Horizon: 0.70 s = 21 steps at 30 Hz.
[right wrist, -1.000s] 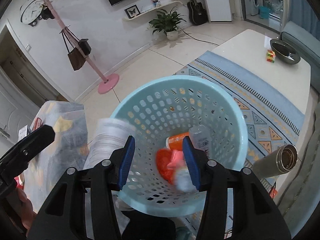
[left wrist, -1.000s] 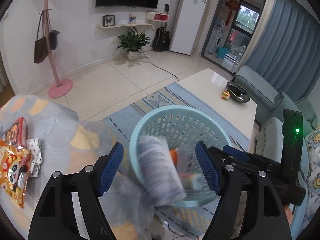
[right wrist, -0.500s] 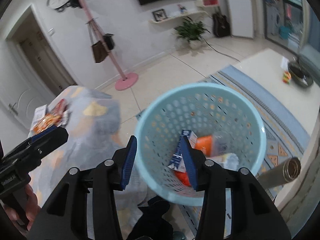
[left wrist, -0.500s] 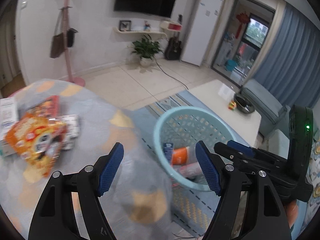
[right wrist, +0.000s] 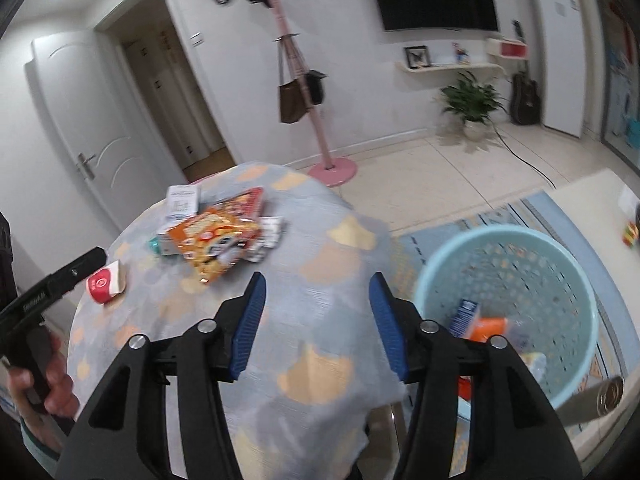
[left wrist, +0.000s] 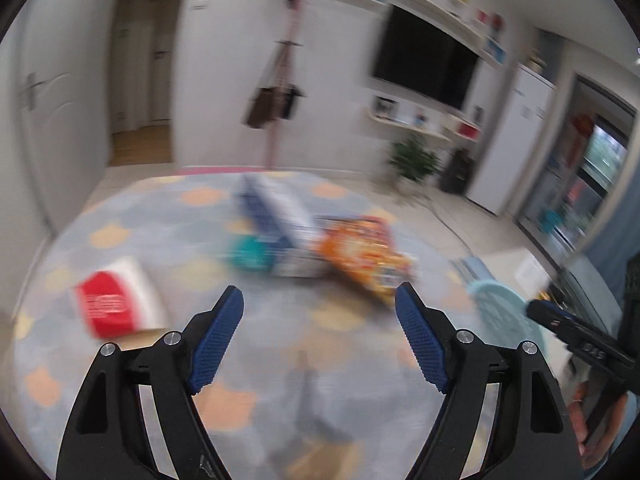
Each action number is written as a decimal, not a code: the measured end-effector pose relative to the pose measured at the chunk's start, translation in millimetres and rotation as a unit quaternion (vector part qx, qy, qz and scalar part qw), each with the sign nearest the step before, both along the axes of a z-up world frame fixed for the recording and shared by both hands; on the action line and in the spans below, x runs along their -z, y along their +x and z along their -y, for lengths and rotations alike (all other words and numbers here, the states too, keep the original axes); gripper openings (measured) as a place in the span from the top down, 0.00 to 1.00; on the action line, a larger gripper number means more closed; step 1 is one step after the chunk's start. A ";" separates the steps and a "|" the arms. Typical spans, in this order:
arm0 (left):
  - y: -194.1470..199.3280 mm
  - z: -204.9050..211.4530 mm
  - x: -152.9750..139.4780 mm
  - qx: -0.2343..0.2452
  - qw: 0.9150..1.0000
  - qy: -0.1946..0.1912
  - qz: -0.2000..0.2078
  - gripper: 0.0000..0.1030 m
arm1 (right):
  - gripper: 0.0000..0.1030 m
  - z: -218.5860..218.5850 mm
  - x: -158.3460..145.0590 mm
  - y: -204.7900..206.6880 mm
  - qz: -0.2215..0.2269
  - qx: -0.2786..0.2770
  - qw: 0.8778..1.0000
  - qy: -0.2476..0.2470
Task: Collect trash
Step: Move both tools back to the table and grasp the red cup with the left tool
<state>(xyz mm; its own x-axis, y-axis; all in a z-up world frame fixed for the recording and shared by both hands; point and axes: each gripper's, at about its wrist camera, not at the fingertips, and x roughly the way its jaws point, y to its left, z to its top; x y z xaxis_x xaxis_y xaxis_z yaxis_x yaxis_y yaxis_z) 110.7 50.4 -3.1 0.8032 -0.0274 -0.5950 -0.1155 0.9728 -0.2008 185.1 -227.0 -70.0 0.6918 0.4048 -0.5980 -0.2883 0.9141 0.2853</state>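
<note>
Both tools are empty. The left gripper (left wrist: pixel 319 312) is held over the cloth-covered table (left wrist: pixel 132 216), its jaws opening with nothing between them but bare cloth; the right gripper (right wrist: pixel 317 300) is likewise unloaded, its jaws spreading over the near edge of the table.

The remaining trash is gathered on the far part of the tabletop. An orange snack bag (right wrist: pixel 212 240) lies flat on top of a small heap, with a white box (right wrist: pixel 182 202) behind it, a teal packet (right wrist: pixel 154 245) at its left and white wrappers (right wrist: pixel 270 236) at its right. A red-and-white carton (right wrist: pixel 105 282) lies apart, nearer the left gripper. The pale blue basket (right wrist: pixel 576 280) stands on the rug just beside the table and already holds a few items.

The snack bag is judged light, thin and crinkly — probably slick as well — so it is best pinched at a free edge or corner lifted off the heap, not pressed from above. The carton looks stiffer yet easily crushed; it is better taken across its narrow faces with a gentle squeeze. The small wrappers are likely to slide on the cloth, and the loose cloth may be caught in the jaws — a low, shallow approach is advised.
</note>
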 end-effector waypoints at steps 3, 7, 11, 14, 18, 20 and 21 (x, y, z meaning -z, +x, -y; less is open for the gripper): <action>-8.2 -48.3 2.4 -0.049 0.999 0.002 -0.006 0.26 | 0.41 -26.0 -3.7 5.7 0.003 -0.025 1.000 -0.009; -12.0 -102.5 13.9 -0.109 0.994 0.001 -0.030 0.26 | 0.33 -69.3 -3.3 15.8 0.007 -0.048 0.998 -0.031; -8.3 -143.7 27.4 -0.133 0.990 -0.008 -0.054 0.26 | 0.32 -106.8 -3.4 24.4 0.015 -0.066 0.996 -0.056; -0.4 -167.9 35.2 -0.135 0.988 -0.035 -0.064 0.26 | 0.28 -133.5 -3.5 29.7 0.034 -0.068 0.993 -0.088; 12.7 -183.1 50.4 -0.125 0.986 -0.069 -0.083 0.26 | 0.28 -164.9 4.5 36.2 0.054 -0.068 0.988 -0.125; 19.6 -182.3 58.2 -0.117 0.986 -0.076 -0.093 0.26 | 0.28 -174.4 10.6 39.9 0.057 -0.067 0.987 -0.138; 19.5 -179.5 62.6 -0.115 0.986 -0.076 -0.095 0.26 | 0.28 -179.4 14.0 41.9 0.060 -0.064 0.985 -0.145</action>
